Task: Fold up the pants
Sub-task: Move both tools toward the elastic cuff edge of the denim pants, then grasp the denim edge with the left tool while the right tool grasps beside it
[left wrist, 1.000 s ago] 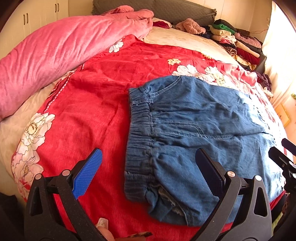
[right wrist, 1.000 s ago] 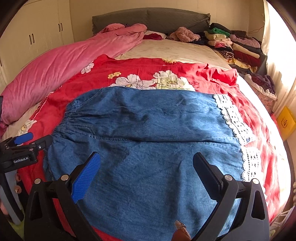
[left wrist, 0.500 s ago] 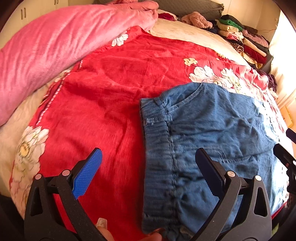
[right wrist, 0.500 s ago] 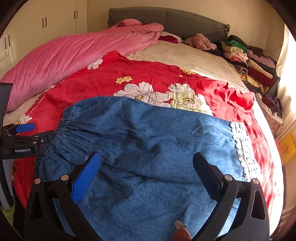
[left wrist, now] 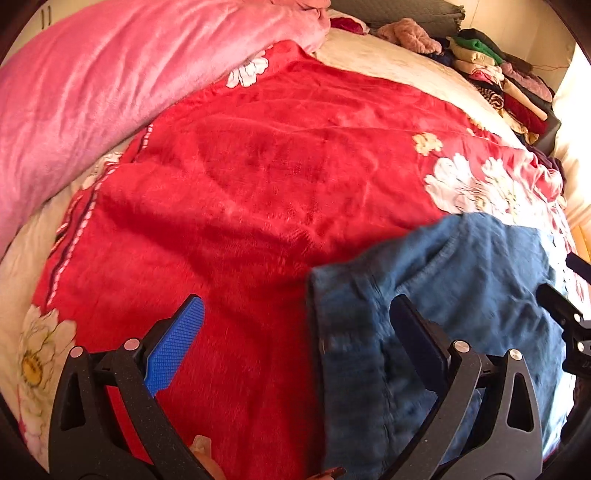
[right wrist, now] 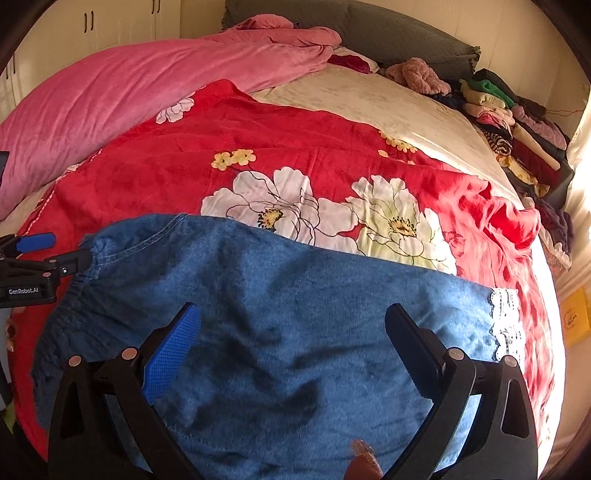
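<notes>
Blue denim pants (right wrist: 303,317) lie flat on a red floral blanket (right wrist: 258,155), with the elastic waistband (left wrist: 343,350) at the left and a white lace hem (right wrist: 508,325) at the right. My left gripper (left wrist: 295,332) hovers open over the waistband's left edge, one finger above red blanket, the other above denim. My right gripper (right wrist: 291,339) hangs open over the middle of the pants. In the right wrist view the left gripper (right wrist: 55,254) shows at the far left by the waistband. Nothing sits between either pair of fingers.
A pink quilt (right wrist: 129,92) is bunched along the bed's left side. A grey headboard (right wrist: 388,33) and a fluffy pink garment (right wrist: 421,75) are at the back. Stacked folded clothes (right wrist: 517,125) line the back right. A bare cream sheet (right wrist: 388,107) lies beyond the blanket.
Both grippers have moved in lower and closer to the pants. The left view has shifted left, so the waistband now sits further right. The pants lie as before.
</notes>
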### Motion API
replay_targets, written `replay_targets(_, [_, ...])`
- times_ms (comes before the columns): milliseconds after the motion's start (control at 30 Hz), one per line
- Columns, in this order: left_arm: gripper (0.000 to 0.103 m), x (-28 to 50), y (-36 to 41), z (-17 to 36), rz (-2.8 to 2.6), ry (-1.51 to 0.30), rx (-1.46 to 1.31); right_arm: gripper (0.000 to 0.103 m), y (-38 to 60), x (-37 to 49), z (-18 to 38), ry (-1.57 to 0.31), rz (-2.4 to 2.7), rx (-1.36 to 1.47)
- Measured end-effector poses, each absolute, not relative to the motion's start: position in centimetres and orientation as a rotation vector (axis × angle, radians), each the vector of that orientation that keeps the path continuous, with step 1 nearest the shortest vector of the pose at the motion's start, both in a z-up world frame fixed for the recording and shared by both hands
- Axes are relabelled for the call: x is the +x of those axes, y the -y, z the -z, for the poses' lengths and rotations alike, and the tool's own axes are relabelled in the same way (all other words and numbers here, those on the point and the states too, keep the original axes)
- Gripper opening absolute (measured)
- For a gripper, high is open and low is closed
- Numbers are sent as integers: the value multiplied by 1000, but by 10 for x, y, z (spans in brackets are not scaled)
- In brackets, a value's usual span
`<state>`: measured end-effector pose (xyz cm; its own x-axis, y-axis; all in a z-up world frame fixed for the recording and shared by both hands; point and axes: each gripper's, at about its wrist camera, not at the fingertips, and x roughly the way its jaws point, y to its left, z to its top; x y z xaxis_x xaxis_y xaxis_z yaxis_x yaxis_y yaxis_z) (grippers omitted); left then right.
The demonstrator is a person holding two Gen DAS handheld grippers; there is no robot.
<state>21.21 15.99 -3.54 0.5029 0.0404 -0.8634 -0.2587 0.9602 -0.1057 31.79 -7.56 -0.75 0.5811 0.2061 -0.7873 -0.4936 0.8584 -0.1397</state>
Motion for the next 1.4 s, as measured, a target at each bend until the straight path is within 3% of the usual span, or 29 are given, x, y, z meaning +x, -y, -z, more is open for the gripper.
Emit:
replay_targets(167, [91,222,-158,42,-156,-1018,-217,99,64,342,17,-877,-452,-395])
replay_targets(267, [56,224,-154,45,-88,-998,-228,99,55,348,23,-878,-474,-437])
replay_targets(300, [38,224,-151,46,-60,-990,-234,99,53,350,26,-882,-477,-445])
replay_targets(333, [32,223,-147,46,-45,-983,-230,99,52,352,28,-887,-481,-448])
replay_targets(667, [26,188,-130,6,-8,-845,-134,99,42,355,32,-868,-590,-483])
replay_targets(867, [26,160,-117,-8,48,-799,-118,96,25,338,30,-778,-603,-654])
replay_targets(900, [26,157,-115,-8,54,-800,-111,86,23,334,31,-773,-615,-665])
replay_targets(933, [26,154,-113,-6,56,-802,-109,66,22,330,32,-777,-640,-669])
replay_targets(1033, [26,149,-113,1,56,-816,-118,29,22,318,34,-794,-694,-650])
replay_targets(1200, [26,143,-121,4,35,-819,-126,18,43,299,23,-787,-698,-509])
replay_targets(1400, [26,132,-118,-2,44,-805,-136,16,79,268,-1,-791,-711,-333])
